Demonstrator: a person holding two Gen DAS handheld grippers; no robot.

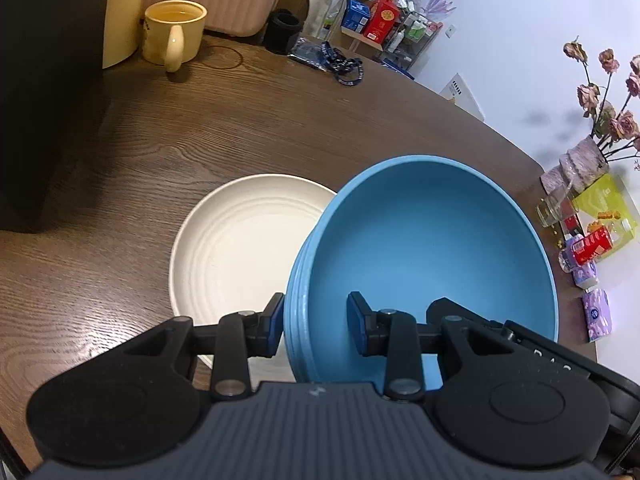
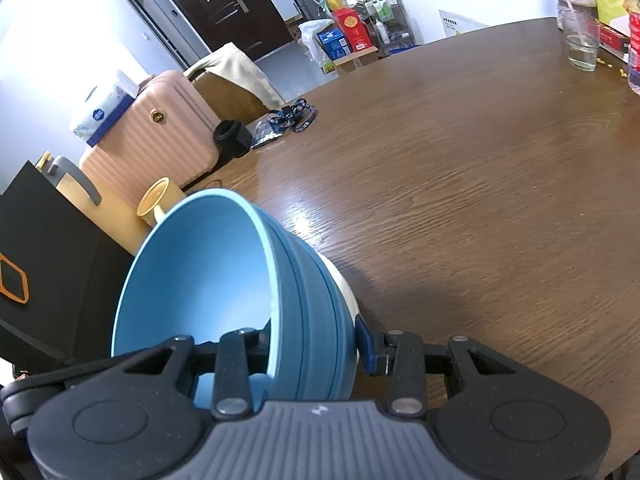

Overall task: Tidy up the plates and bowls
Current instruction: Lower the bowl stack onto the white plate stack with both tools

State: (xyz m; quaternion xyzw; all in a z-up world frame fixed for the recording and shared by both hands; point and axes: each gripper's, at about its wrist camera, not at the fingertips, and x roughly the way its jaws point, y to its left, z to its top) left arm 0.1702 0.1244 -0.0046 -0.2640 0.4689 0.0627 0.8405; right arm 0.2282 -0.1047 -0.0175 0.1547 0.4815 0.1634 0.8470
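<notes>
A blue bowl (image 1: 424, 240) hangs tilted just above the wooden table (image 1: 280, 120), held at two opposite sides. In the left wrist view my left gripper (image 1: 316, 320) is shut on its near wall, one pad outside and one inside. In the right wrist view my right gripper (image 2: 312, 344) is shut on the blue bowl (image 2: 200, 272) the same way, its left finger inside. A cream ribbed plate (image 1: 240, 248) lies flat on the table, partly under the bowl. Only a sliver of the plate (image 2: 345, 288) shows past the bowl in the right wrist view.
A yellow mug (image 1: 174, 34) stands at the far left beside a black box (image 1: 44, 120) and a pink suitcase (image 2: 160, 136). A blue lanyard (image 1: 340, 64) lies at the far edge. A glass (image 2: 582, 46), a vase of dried flowers (image 1: 588, 156) and bottles crowd the right edge.
</notes>
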